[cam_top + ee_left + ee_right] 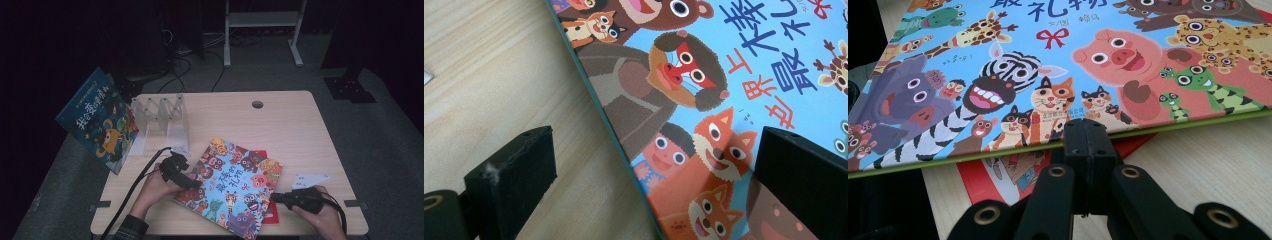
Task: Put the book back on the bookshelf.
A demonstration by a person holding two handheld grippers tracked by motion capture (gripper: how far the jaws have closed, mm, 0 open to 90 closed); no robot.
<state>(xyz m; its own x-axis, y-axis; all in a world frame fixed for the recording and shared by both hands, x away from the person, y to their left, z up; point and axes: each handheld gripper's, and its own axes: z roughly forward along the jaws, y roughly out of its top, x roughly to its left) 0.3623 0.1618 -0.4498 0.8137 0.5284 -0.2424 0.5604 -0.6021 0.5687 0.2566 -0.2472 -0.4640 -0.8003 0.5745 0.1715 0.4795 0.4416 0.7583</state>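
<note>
- The animal picture book (pixel 231 187) lies flat on the table (pixel 295 130), atop a red book (pixel 998 175); near the clear rack (pixel 162 117).
- Left gripper (pixel 649 170): jaws wide, straddling the book's spine edge; close squarely there.
- Right gripper (pixel 1088 135): jaws pressed together, empty, touching the book's edge; nudge underneath gently.

Far edge: bare light wooden desk (pixel 280 120), free to pass.
Far-left corner: clear plastic book rack (pixel 162 120) blocks.
Near edge: colourful animal picture book (pixel 232 185) covers the middle.
</note>
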